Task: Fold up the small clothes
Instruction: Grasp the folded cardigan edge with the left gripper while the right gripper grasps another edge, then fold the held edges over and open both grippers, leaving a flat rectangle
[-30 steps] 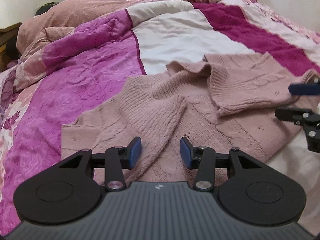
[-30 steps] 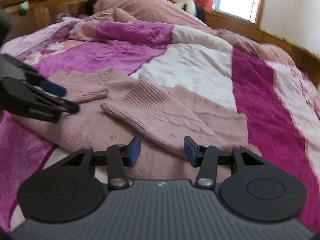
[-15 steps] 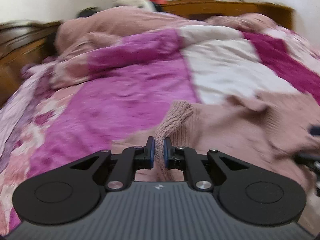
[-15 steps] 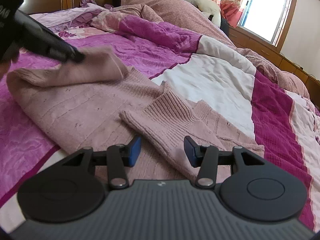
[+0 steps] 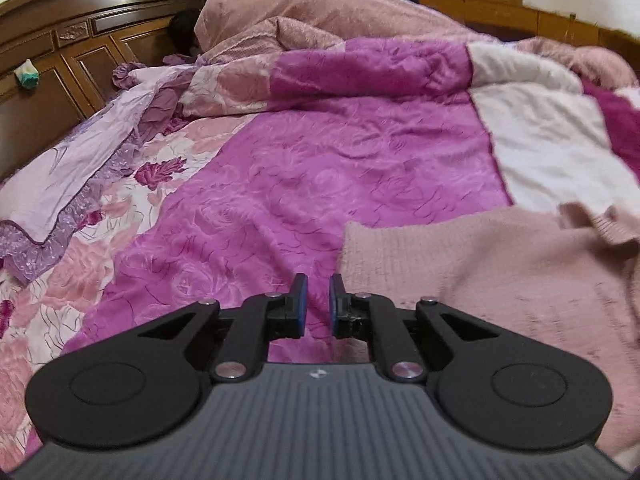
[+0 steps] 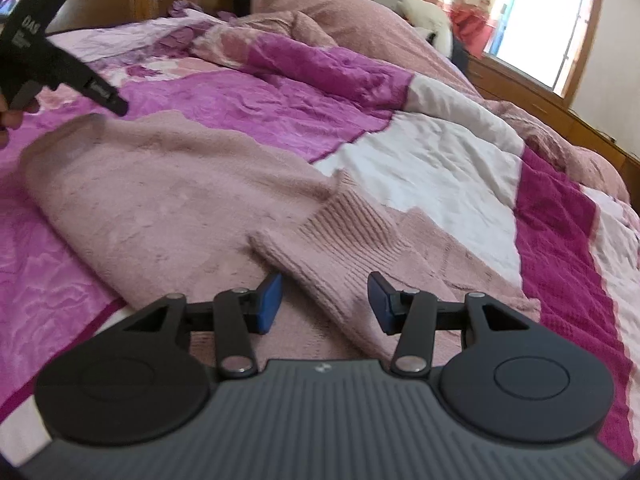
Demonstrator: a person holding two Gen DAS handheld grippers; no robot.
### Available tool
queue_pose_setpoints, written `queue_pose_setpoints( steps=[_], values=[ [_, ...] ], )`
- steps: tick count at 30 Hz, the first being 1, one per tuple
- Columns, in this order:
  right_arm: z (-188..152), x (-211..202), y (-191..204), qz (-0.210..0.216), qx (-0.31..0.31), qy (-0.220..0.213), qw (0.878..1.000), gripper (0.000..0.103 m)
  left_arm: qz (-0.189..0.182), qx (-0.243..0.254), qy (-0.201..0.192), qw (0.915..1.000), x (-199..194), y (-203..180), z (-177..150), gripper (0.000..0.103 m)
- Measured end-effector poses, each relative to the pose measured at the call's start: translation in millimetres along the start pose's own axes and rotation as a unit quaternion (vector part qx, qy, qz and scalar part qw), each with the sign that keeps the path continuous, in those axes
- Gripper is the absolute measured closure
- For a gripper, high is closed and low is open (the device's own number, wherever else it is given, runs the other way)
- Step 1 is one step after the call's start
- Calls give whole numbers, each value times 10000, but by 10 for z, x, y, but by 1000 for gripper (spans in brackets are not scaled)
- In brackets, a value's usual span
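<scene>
A dusty pink knit sweater lies spread on the bed. In the left wrist view it fills the lower right. My left gripper has a narrow gap between its jaws with nothing in it, just left of the sweater's edge over the magenta quilt. It also shows in the right wrist view, above the sweater's far left corner. My right gripper is open, its fingers on either side of a ribbed sleeve cuff that lies folded over the sweater body.
The bed is covered with a magenta, white and pink patchwork quilt. A bunched pink blanket lies at the head. A dark wooden headboard stands at the far left. A window is at the back right.
My left gripper was shut on the sweater's left sleeve, carried it left and let go; its jaws now stand slightly apart and empty. The sweater's left side now lies flat. My right gripper stayed open.
</scene>
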State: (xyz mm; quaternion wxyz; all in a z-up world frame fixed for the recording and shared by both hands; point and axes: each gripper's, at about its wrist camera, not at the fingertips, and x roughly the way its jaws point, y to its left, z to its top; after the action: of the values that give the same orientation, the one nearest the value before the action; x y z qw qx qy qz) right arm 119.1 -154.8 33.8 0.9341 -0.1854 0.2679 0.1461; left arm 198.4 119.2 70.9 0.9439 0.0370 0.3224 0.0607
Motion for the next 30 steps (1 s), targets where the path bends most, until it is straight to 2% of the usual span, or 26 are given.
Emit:
queue_pose_setpoints(
  steps=[3,6,9,10,13,16,19,25,28,30],
  values=[
    [0,13,42,-2,-160,43,9999,54,-195,-57,-111,9997,-179,-60,17,91],
    [-5,93,35,-85,-136,128,9998,55,-543,-69,-131,9984,-268,-173,26,91],
    [4,163,-35,-34,75,152,9999,88,-910,77,25,9958,-224,-335,-29,91],
    [12,174,-52,-89,96,159,9998,92,-899,157,55,9958,-199,-381,-53,91],
    [75,90,-180,-210,301,-20,9993,93,-732,310,93,9968,-99,-450,-124,91],
    [163,-32,-418,-449,588,-235,9970,93,-685,138,128,9975,31,-354,-123,91],
    [222,-42,-746,-635,999,-233,9927,93,-612,-33,146,9980,160,-248,-84,91],
    [165,282,-1363,-1186,1641,134,9792,93,-401,8,85,9992,384,-206,-13,91],
    [26,538,-1579,-1425,1999,547,9678,90,-81,106,242,9996,580,-195,7,86],
    [-97,671,-1653,-1680,2119,838,9591,90,59,83,287,9995,673,-163,-2,78]
  ],
)
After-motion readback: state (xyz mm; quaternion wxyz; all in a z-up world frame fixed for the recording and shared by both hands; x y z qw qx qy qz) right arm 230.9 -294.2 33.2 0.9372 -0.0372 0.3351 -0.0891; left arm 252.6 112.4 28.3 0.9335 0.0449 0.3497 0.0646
